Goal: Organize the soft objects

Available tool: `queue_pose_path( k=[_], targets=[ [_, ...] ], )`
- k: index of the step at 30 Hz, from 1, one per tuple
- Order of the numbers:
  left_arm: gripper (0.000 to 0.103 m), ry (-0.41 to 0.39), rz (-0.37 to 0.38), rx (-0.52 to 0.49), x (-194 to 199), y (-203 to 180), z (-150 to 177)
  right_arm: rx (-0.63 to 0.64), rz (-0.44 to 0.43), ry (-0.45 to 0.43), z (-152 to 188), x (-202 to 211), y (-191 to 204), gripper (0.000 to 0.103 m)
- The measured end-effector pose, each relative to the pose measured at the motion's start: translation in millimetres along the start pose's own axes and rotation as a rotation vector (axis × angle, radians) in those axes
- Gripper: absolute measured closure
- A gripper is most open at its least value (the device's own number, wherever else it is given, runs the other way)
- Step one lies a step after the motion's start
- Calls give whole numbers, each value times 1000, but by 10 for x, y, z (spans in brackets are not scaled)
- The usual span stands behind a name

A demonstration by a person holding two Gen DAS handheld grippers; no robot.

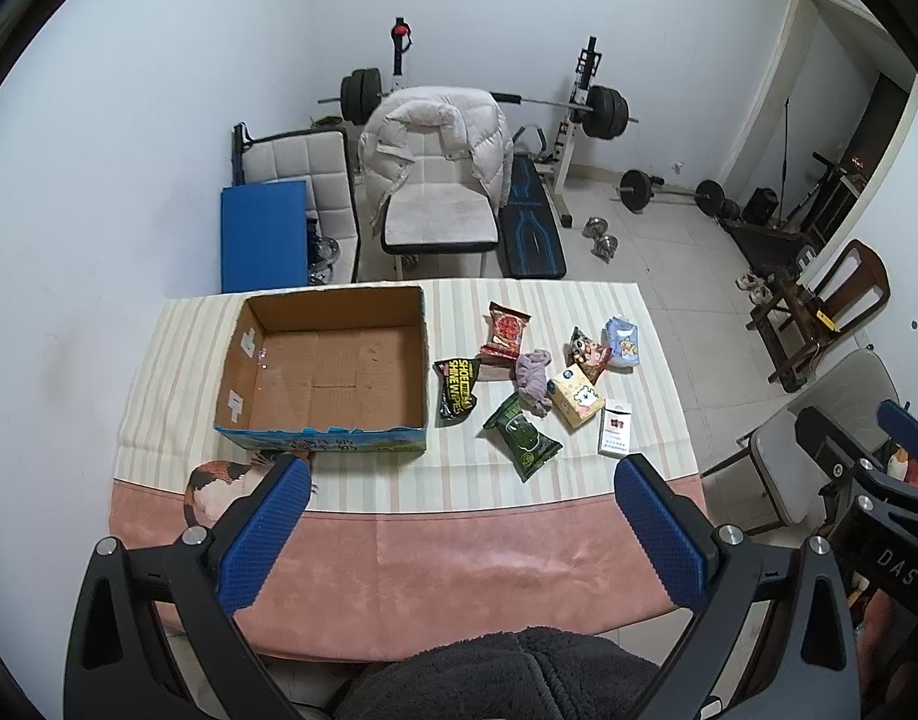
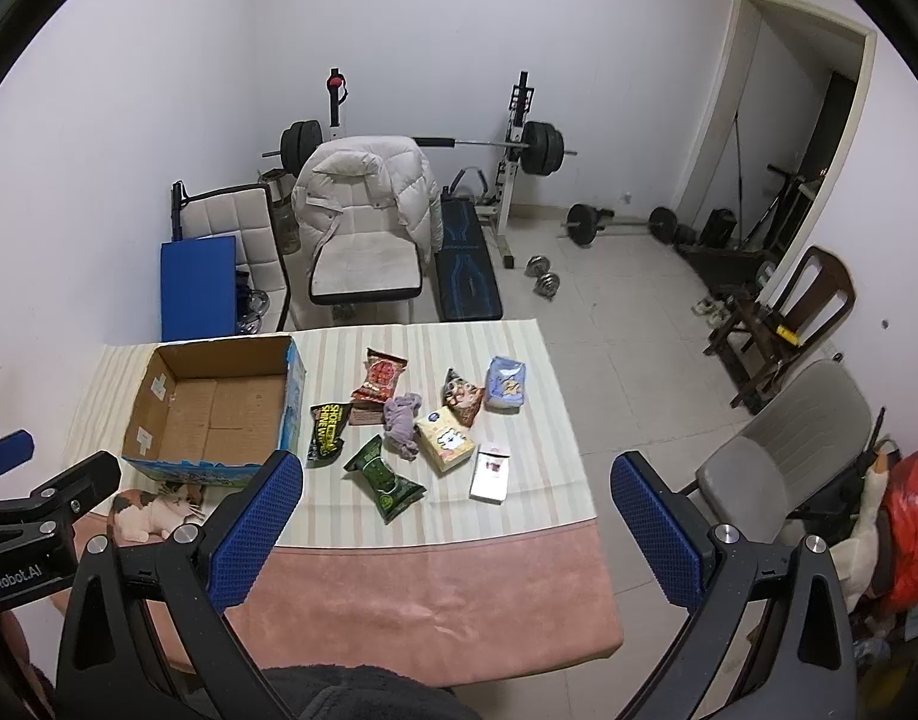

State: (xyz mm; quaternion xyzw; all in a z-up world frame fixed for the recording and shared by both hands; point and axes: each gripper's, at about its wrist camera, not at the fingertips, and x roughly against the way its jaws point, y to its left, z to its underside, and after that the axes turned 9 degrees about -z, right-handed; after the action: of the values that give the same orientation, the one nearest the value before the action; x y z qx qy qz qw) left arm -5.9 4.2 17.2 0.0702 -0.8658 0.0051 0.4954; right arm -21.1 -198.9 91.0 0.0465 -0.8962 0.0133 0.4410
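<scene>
The left gripper [image 1: 462, 483] hangs above the near pink edge of the table [image 1: 459, 564] with its blue-padded fingers [image 1: 264, 531] spread wide and nothing between them; the right gripper [image 2: 456, 480] is likewise wide open and empty, its fingers [image 2: 654, 528] apart over the table's near right side; beyond the left gripper an open cardboard box [image 1: 327, 360] sits on the striped cloth, with a calico cat plush [image 2: 150, 510] touching its near wall; to the right of the box the soft things lie in a loose cluster: a black shoe-wipes packet [image 1: 457, 389], a red snack packet [image 1: 507, 330], a crumpled lilac cloth [image 1: 534, 377], a green packet [image 1: 522, 435], a yellow tissue box [image 1: 576, 396], a pale blue tissue pack [image 1: 622, 341] and a white carton [image 1: 615, 429].
</scene>
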Motion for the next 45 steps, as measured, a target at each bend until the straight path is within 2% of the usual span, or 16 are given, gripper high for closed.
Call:
queue_pose_path(
  k=[2, 5, 9, 12, 18, 21, 24, 28, 31, 33, 35, 37, 39, 40, 42, 45],
  targets=[
    [0, 8, -2, 4, -159, -56, -93, -25, -47, 20, -40, -114, -75, 0],
    [0, 61, -4, 13, -581, -169, -277, -71, -44, 67, -99, -460, -305, 0],
    [0, 213, 23, 13, -1429, -397, -452, -153, -23, 202, -114, -1257, -727, 0],
    [0, 349, 58, 29, -2138, -597, -484, -214, -21, 285, 34, -1973, -1048, 0],
    [1, 595, 144, 122, -3451, -973, -290, -263, -41, 446, 264, -3438, -1497, 0],
    [7, 687, 163, 212, -3983, -1059, -113, -225, -85, 503, 349, -4008, -1519, 0],
    [10, 763, 181, 319, -4392, -1049, 91, -115, -129, 576, 365, -4600, -1430, 0],
    [13, 805, 182, 406, -4735, -1066, 344, 10, -170, 677, 377, -5166, -1238, 1],
    [16, 828, 185, 419, -4874, -1139, 484, 79, -185, 744, 403, -5489, -1126, 2],
    [24, 838, 178, 419, -4949, -1181, 568, 121, -184, 778, 427, -5673, -1056, 3],
    [26, 851, 178, 435, -5013, -1197, 644, 143, -188, 802, 456, -5788, -996, 6],
    [34, 827, 172, 432, -4989, -1212, 629, 154, -201, 838, 504, -5921, -933, 6],
    [56, 818, 170, 409, -4967, -1241, 611, 163, -213, 867, 551, -6031, -873, 7],
    [56, 820, 168, 402, -4953, -1261, 604, 169, -209, 884, 589, -6095, -838, 9],
    [62, 815, 163, 388, -4926, -1270, 612, 176, -195, 915, 663, -6203, -793, 33],
    [67, 781, 131, 342, -4767, -1230, 448, 156, -178, 918, 746, -6264, -780, 35]
  ],
)
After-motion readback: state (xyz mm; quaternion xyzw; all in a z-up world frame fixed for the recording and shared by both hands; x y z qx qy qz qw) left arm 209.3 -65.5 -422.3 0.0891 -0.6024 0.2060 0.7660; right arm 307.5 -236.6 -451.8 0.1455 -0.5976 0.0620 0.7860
